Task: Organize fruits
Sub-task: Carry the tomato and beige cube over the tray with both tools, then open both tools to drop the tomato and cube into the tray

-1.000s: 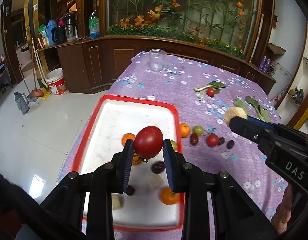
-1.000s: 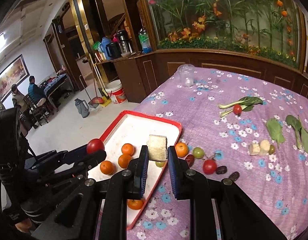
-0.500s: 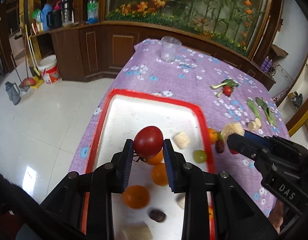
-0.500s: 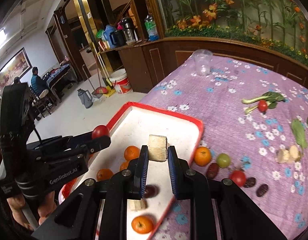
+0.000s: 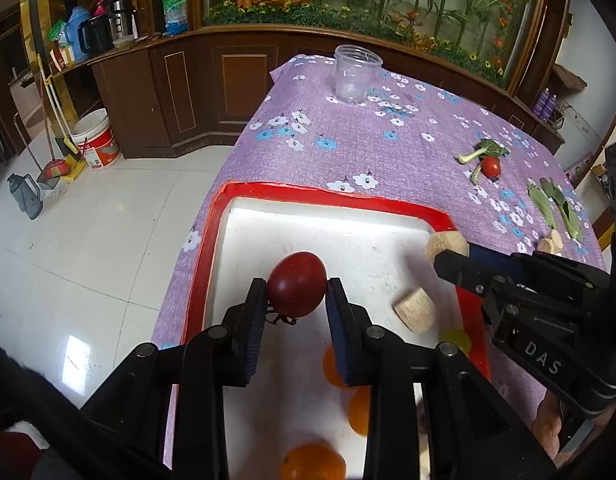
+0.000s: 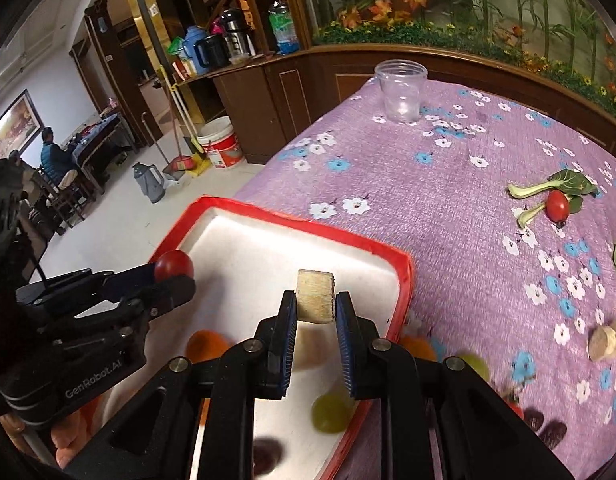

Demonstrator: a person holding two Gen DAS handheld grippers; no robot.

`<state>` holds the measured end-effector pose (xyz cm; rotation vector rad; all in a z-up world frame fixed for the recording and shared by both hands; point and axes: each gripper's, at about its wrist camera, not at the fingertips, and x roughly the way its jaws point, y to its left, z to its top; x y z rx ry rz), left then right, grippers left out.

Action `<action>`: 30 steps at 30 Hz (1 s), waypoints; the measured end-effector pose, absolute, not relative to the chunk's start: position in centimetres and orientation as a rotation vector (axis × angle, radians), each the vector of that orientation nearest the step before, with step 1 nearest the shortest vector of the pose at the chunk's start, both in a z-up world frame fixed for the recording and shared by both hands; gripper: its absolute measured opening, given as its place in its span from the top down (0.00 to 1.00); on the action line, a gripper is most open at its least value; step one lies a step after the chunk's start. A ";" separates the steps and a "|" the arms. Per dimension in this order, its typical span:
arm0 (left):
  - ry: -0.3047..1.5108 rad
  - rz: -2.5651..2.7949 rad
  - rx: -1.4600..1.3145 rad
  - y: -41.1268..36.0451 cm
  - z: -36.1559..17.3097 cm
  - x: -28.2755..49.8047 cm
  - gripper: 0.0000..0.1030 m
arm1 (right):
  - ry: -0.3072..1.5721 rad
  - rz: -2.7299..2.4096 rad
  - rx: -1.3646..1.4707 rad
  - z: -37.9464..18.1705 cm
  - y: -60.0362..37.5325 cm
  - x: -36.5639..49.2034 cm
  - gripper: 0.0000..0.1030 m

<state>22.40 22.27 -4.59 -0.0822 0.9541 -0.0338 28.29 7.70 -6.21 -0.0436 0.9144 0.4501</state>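
My left gripper [image 5: 296, 302] is shut on a dark red tomato [image 5: 296, 289] and hangs over the white tray with the red rim [image 5: 331, 192]. In the right wrist view the same tomato [image 6: 173, 265] shows at the left, above the tray [image 6: 339, 236]. A pale tan fruit chunk [image 6: 315, 297] sits pinched in my right gripper [image 6: 315, 312], over the tray's right part; from the left wrist that chunk [image 5: 445, 245] sits by the right rim. Oranges [image 5: 312, 462], a green grape [image 6: 327, 412], a dark fruit [image 6: 268, 456] and another tan chunk [image 5: 415, 308] lie in the tray.
On the purple flowered cloth [image 6: 447, 200] lie a small tomato on greens [image 6: 557, 205], green leaves [image 5: 553, 204], tan chunks [image 6: 607, 340], a green grape [image 6: 473, 364] and dark fruits [image 6: 547, 428]. A clear plastic cup [image 6: 401, 90] stands far back. The table edge drops to tiled floor at the left.
Both grippers have moved forward and down over the tray, still holding their loads. The tray's far end now fills the views, and the fruits in it have slid toward the bottom of the frames.
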 end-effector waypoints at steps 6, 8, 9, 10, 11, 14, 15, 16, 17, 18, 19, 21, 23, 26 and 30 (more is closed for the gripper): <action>0.971 -0.037 -0.059 22.3 -5.1 23.4 0.74 | 0.936 0.424 -0.040 -7.3 7.9 30.2 0.81; 0.984 -0.037 -0.053 22.3 -5.5 23.7 0.74 | 0.947 0.422 -0.040 -7.7 8.0 30.4 0.81; 0.990 -0.038 -0.053 22.3 -5.6 23.8 0.74 | 0.949 0.418 -0.044 -7.8 8.0 30.5 0.81; 0.991 -0.040 -0.051 22.2 -5.6 24.0 0.74 | 0.952 0.416 -0.047 -8.0 8.0 30.5 0.81; 0.993 -0.041 -0.050 22.1 -5.7 24.0 0.74 | 0.959 0.414 -0.047 -8.2 8.0 30.6 0.81; 1.000 -0.041 -0.048 22.0 -5.9 24.2 0.74 | 0.966 0.415 -0.050 -8.5 8.0 30.6 0.81; 1.002 -0.041 -0.048 22.0 -6.0 24.2 0.73 | 0.967 0.414 -0.053 -8.6 8.1 30.6 0.81; 1.006 -0.040 -0.048 22.0 -6.1 24.3 0.73 | 0.968 0.414 -0.055 -8.6 8.1 30.5 0.81; 1.011 -0.038 -0.049 22.1 -6.2 24.3 0.73 | 0.971 0.415 -0.057 -8.7 8.1 30.6 0.81; 1.014 -0.037 -0.052 22.2 -6.3 24.4 0.73 | 0.973 0.414 -0.057 -8.8 8.1 30.6 0.81; 1.017 -0.035 -0.054 22.2 -6.4 24.5 0.73 | 0.975 0.414 -0.057 -8.8 8.2 30.6 0.81; 1.021 -0.032 -0.060 22.4 -6.5 24.5 0.73 | 0.978 0.417 -0.058 -8.9 8.2 30.6 0.81; 1.025 -0.034 -0.064 22.4 -6.6 24.5 0.73 | 0.979 0.416 -0.064 -9.0 8.4 30.5 0.81; 1.026 -0.034 -0.072 22.5 -6.7 24.6 0.73 | 0.985 0.419 -0.067 -9.2 8.6 30.5 0.78; 1.035 -0.037 -0.085 22.7 -6.8 24.7 0.73 | 0.986 0.413 -0.066 -9.3 8.6 30.5 0.78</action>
